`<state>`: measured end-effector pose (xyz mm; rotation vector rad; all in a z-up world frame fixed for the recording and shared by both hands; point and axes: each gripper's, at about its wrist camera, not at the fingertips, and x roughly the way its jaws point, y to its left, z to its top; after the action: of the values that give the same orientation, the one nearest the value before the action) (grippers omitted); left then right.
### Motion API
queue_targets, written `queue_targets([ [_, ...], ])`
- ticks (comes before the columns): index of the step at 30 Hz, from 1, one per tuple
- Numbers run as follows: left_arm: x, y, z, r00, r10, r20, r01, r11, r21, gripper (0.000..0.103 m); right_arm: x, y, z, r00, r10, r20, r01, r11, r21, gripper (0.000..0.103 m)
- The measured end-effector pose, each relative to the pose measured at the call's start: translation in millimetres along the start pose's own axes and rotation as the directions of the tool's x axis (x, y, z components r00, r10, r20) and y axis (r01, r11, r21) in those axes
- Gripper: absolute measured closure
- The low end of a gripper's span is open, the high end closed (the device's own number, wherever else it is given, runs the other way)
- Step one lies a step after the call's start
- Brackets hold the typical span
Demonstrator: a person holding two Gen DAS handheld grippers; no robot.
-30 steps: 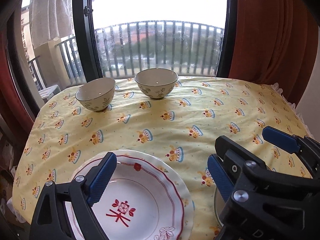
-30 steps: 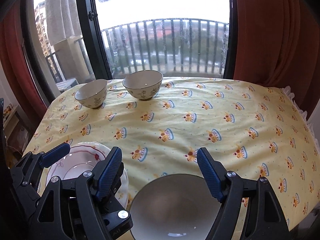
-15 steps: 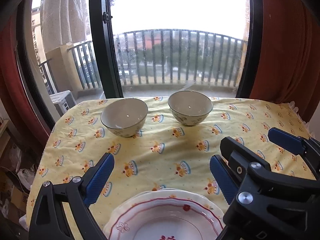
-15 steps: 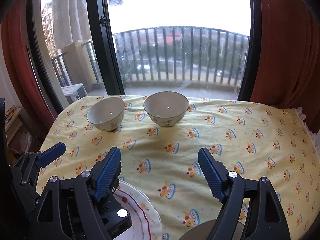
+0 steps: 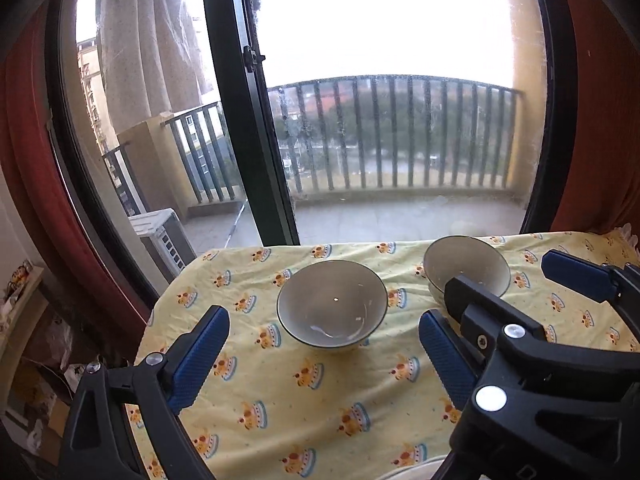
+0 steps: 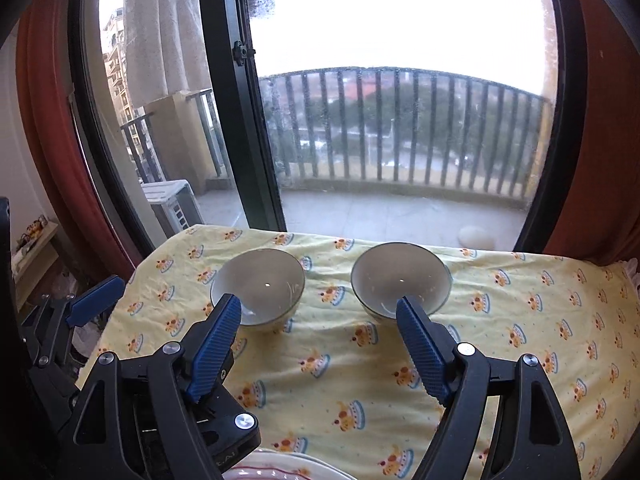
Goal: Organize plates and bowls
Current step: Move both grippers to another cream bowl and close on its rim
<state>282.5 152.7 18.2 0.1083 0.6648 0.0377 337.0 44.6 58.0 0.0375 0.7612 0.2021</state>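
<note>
Two-claw approach to a pair of bowls on a bench draped in a yellow patterned cloth (image 5: pixel 320 396). Landmark: the left bowl (image 5: pixel 332 304), which stands upright on the cloth near the window-side edge of the bench. The right bowl (image 6: pixel 401 280) stands upright just to its right, apart from it, with a strip of cloth between the two. The edge of a red-rimmed plate (image 6: pixel 280 468) shows at the near side of the bench, well apart from the left bowl.

The left claw (image 5: pixel 324 360) is released, its blue pads spread and nothing between them; it hangs short of the left bowl and roughly centred on it. The right claw (image 6: pixel 318 344) is likewise released and empty, aimed at the cloth between the two bowls; its right pad overlaps the right bowl's near rim in the picture, though whether it touches cannot be told from this angle.

Step in hand, as judged: reaching for the bowls so one may be nested in the other. To do it well, each claw should straddle one wall of its bowl at the near rim, one pad inside and one outside, then close firmly. The glazed walls likely slip, and the loose cloth may drag, so the lift should be straight up before any sideways carry.
</note>
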Motion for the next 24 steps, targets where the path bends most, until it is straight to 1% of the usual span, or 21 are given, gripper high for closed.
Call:
queue_targets([
  [2,13.5,10.9,6.9,1.000,-0.014,-0.017,0.013,1.000,-0.028,0.006,14.4,5.1,10.5,1.000,0.021,0.005,-0.021,1.000,-0.005,0.021],
  [4,26.4,20.2,10.3,0.999,-0.034,-0.023,0.033,0.998,-0.048,0.009,29.3,9.8,18.0,1.000,-0.005,0.013,0.005,1.000,-0.006,0.021],
  [6,41.6,26.3,11.9,0.999,-0.026,-0.031,0.025,0.999,-0.048,0.010,45.1,15.4,23.7,1.000,-0.014,-0.001,0.013,1.000,-0.018,0.021],
  [8,58.9,32.5,11.5,0.999,-0.015,-0.049,0.013,0.999,-0.047,0.015,61.6,20.3,26.9,1.000,-0.028,-0.015,0.027,0.999,-0.033,0.021],
  [10,74.2,37.4,8.7,0.997,-0.024,-0.074,0.020,0.998,-0.060,0.024,77.4,22.5,25.0,0.999,-0.038,-0.031,0.036,0.998,-0.042,0.021],
  [11,82.3,41.1,7.5,0.996,-0.023,-0.084,0.018,0.997,-0.070,0.026,85.7,23.4,24.4,0.998,-0.040,-0.038,0.038,0.998,-0.044,0.021],
  [14,100.3,45.0,1.3,0.996,0.037,-0.086,-0.042,0.997,-0.063,0.029,105.6,23.9,19.1,0.999,-0.030,-0.022,0.029,0.999,-0.040,0.023],
  [15,106.0,44.1,-1.2,0.995,0.058,-0.085,-0.062,0.997,-0.050,0.034,113.5,25.0,17.3,0.999,-0.032,-0.024,0.031,0.998,-0.047,0.025],
  [16,111.1,42.8,-3.6,0.993,0.065,-0.095,-0.069,0.997,-0.038,0.038,121.7,26.2,15.1,0.999,-0.039,-0.032,0.037,0.998,-0.058,0.035],
  [17,115.6,42.7,-7.4,0.993,0.056,-0.106,-0.060,0.998,-0.036,0.038,129.7,27.7,12.5,0.998,-0.036,-0.046,0.032,0.997,-0.073,0.042],
  [19,123.6,45.0,-13.6,0.992,0.038,-0.120,-0.045,0.997,-0.057,0.038,143.0,28.0,7.8,0.996,-0.031,-0.079,0.025,0.997,-0.077,0.046],
  [20,128.0,46.9,-16.7,0.991,0.042,-0.131,-0.052,0.996,-0.072,0.039,148.3,27.4,6.3,0.995,-0.036,-0.092,0.029,0.997,-0.076,0.047],
  [21,132.9,49.8,-18.4,0.989,0.041,-0.142,-0.053,0.995,-0.086,0.045,152.2,27.7,4.3,0.994,-0.047,-0.099,0.039,0.996,-0.079,0.048],
  [22,136.1,51.0,-19.4,0.989,0.026,-0.147,-0.040,0.995,-0.095,0.051,155.3,27.7,2.8,0.993,-0.053,-0.102,0.045,0.995,-0.084,0.052],
  [23,139.5,50.9,-20.3,0.988,0.011,-0.155,-0.028,0.994,-0.108,0.053,158.3,27.1,1.6,0.993,-0.058,-0.106,0.049,0.995,-0.086,0.057],
  [24,141.0,51.7,-21.1,0.988,0.001,-0.157,-0.021,0.992,-0.124,0.057,162.1,26.9,0.0,0.991,-0.066,-0.116,0.056,0.994,-0.089,0.059],
])
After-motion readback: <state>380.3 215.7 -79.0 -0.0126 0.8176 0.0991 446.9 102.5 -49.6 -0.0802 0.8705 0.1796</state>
